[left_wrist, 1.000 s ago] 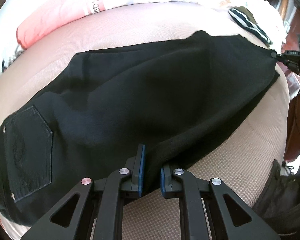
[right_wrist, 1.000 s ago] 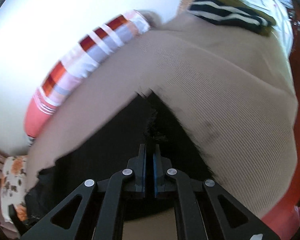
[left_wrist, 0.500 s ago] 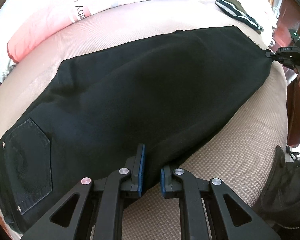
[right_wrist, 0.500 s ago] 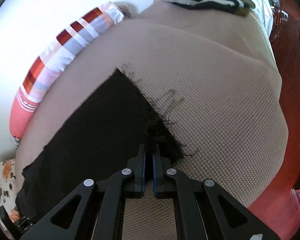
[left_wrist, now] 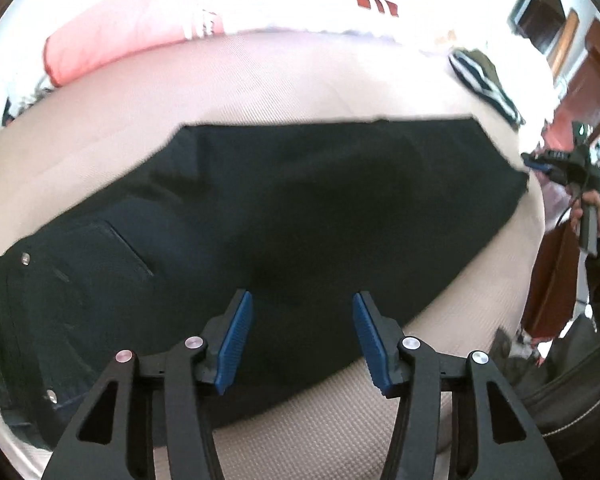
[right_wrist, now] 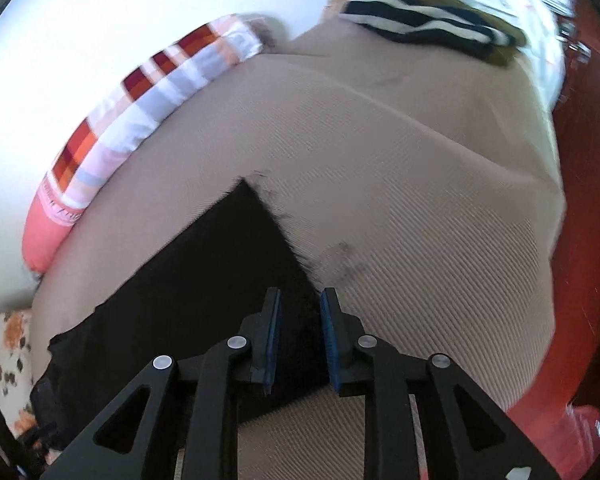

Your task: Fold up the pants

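- Nearest, the left gripper (left_wrist: 302,336) is opening, jaws wide, black pants (left_wrist: 300,208) lying flat below and beyond them, unheld.
- Likewise the right gripper (right_wrist: 300,338) is parting over the frayed hem (right_wrist: 284,220).
- Beyond, on the beige mattress (right_wrist: 420,200), the released fold could spring back or skew if a pad snags cloth.

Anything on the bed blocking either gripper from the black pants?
Nothing visible. The left gripper and right gripper are both opening right over the black pants, pads off the cloth. The striped garment lies well away on the bed cover.
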`<state>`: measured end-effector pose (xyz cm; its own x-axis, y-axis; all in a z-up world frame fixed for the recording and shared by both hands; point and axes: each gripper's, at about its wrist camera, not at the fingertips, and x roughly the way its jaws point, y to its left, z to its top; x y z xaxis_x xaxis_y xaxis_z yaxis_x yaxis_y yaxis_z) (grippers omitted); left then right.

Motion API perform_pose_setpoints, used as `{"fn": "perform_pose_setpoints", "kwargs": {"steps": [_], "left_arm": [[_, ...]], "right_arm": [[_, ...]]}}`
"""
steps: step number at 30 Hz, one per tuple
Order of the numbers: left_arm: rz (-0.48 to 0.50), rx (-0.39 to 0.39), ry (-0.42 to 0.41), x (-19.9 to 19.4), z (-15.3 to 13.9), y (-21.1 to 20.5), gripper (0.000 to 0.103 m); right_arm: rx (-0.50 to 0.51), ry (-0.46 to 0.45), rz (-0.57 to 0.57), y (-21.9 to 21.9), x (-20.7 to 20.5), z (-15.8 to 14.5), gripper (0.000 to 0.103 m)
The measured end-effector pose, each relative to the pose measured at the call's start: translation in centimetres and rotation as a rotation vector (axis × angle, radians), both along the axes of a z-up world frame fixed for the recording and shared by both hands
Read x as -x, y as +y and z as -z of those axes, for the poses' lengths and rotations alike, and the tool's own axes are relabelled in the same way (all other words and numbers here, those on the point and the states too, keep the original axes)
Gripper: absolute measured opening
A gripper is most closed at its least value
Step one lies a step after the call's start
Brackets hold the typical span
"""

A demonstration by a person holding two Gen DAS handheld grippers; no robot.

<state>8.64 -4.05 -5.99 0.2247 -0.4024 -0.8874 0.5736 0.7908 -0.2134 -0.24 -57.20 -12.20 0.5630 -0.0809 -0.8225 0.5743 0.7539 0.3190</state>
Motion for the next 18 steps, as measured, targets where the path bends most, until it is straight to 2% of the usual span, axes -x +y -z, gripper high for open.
{"fn": "perform_pose_setpoints", "kwargs": {"steps": [4,10,18], "left_arm": [[-0.099,0.023,-0.010,-1.8,-0.3,1.3,0.054],[-0.223,0.008,0.023,-3.3,1.6,1.2,0.054],[-0.256,0.010,0.031,-4.5,2.5,-0.7,0.054]], "right_arm": [[-0.045,-0.010,-0.111,0.2,-3.2,0.2,0.020],[-0.050,0.016,-0.240,0.9,-8.5,0.9,0.020],[-0.076,0.080,-0.303,-0.9,-12.4,2.8,0.020]]}}
